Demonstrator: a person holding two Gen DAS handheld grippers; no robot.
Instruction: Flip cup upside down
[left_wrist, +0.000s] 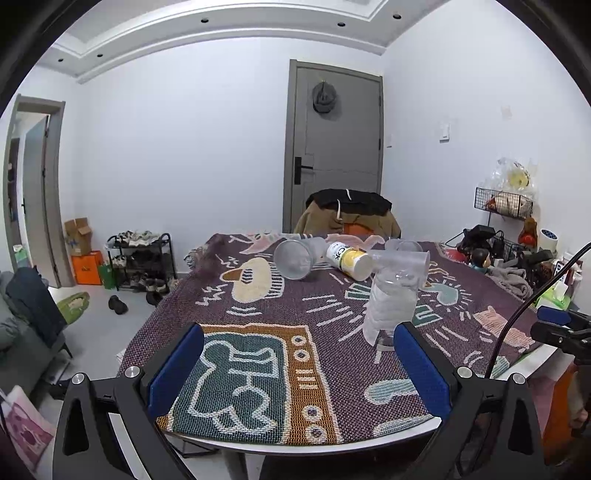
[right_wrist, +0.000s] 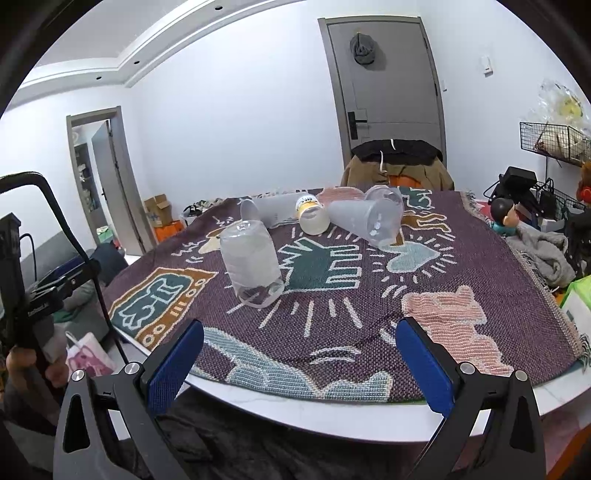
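Left wrist view: left gripper (left_wrist: 299, 365) hangs over the near edge of the table (left_wrist: 332, 445), blue pads spread wide, nothing between them. Patterned woven cloth (left_wrist: 332, 314) covers the tabletop. The clear cup (left_wrist: 391, 306) stands mouth-down on the cloth, just beyond the right-hand pad, not touching it. Behind it lies a second clear cup (left_wrist: 295, 258) on its side, mouth toward the camera. Next to that lies a tipped yellow-and-white bottle (left_wrist: 349, 258); the label has dark characters, too small to read. Another clear cup (left_wrist: 402, 258) lies on its side behind the inverted one. The right gripper's blue tip (left_wrist: 554, 315) shows at the right edge. A wire rack (left_wrist: 504, 203) hangs on the right wall, and a cartoon figurine (left_wrist: 480, 258) sits among the clutter below.

Right wrist view: right gripper (right_wrist: 299, 365) also hangs over the near table edge (right_wrist: 332, 417), pads wide apart and empty. Inverted cup (right_wrist: 253, 266) is left of centre on the cloth (right_wrist: 369, 314), base up, rim flat on the fabric, well clear of both pads. Bottle (right_wrist: 312, 218) lies end-on, label unreadable. One sideways cup (right_wrist: 369, 219) is to its right, another (right_wrist: 269, 212) to its left. The left gripper's body (right_wrist: 40, 295) shows at the far left, with print on it too blurred to read.
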